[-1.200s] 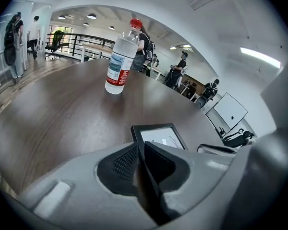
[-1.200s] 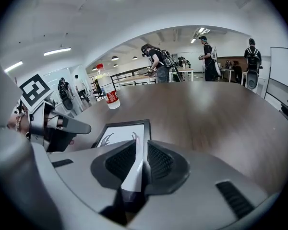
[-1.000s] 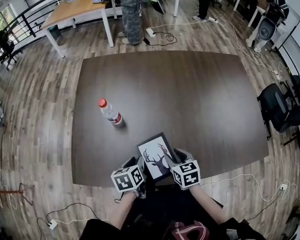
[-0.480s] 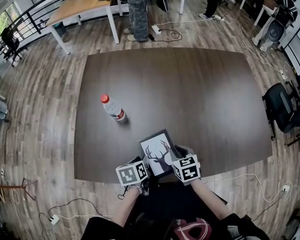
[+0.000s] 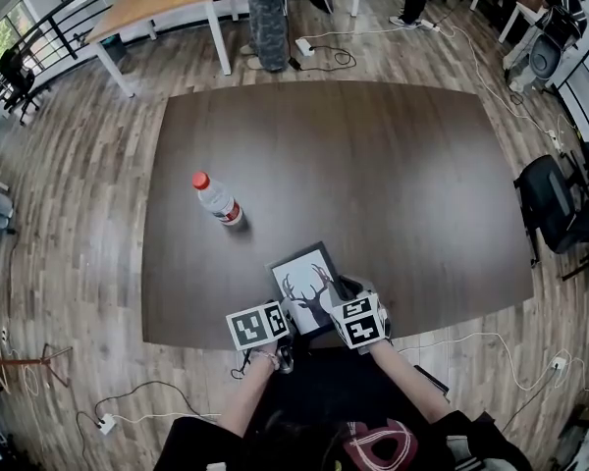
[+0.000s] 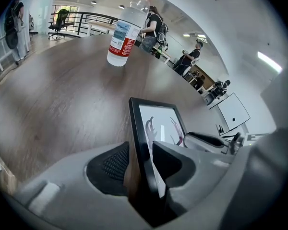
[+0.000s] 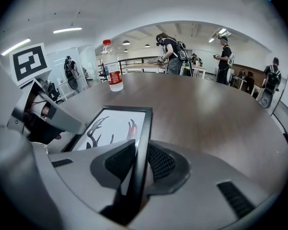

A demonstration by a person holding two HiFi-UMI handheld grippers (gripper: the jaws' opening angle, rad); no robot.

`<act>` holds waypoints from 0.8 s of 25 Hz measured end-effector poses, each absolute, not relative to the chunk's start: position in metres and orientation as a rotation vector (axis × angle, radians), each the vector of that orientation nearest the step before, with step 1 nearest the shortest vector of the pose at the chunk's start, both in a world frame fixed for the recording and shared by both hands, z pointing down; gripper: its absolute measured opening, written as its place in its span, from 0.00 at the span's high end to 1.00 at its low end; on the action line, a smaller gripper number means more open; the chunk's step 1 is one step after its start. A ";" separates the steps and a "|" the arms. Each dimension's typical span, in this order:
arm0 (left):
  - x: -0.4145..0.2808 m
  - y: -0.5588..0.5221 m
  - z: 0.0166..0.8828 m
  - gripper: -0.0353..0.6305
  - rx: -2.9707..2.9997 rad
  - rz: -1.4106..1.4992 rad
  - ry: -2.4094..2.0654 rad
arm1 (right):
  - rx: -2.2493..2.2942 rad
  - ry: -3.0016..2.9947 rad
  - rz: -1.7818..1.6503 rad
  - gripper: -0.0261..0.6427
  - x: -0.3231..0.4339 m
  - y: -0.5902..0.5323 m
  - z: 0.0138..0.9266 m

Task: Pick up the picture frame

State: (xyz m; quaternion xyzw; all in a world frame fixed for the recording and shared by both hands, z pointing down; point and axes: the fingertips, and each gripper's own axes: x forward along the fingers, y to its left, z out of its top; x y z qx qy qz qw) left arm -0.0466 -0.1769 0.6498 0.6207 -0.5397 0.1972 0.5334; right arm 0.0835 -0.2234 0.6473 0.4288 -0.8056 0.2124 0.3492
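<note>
Left gripper view | picture frame [image 6: 156, 121] clamped in hand-held gripper [image 6: 141, 164] | maybe lifted

left tongs [image 5: 284, 322], right tongs [image 5: 339, 298]: at picture frame [image 5: 302, 275] | bottle [image 5: 217, 201]: on table [image 5: 393, 165], apart

2 grey tongs [image 6: 141, 150] [image 7: 141, 148], black-white marker cubes [image 5: 257, 326] [image 5: 361, 322]

Black picture frame [image 5: 304, 281] with deer print, face up, near table's front edge
</note>
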 end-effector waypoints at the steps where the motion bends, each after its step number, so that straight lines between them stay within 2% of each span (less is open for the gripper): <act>1: -0.047 -0.176 0.650 0.72 1.475 0.477 -1.291 | 1.112 -2.089 0.555 0.83 0.083 -0.223 0.647; 15: -0.045 -0.178 0.652 0.75 1.448 0.586 -1.309 | 1.131 -2.066 0.657 0.84 0.085 -0.226 0.650; 18: -0.046 -0.178 0.653 0.82 1.413 0.493 -1.285 | 1.131 -2.079 0.638 0.85 0.081 -0.226 0.648; 20: -0.047 -0.179 0.653 0.82 1.401 0.468 -1.281 | 1.131 -2.067 0.622 0.85 0.081 -0.226 0.647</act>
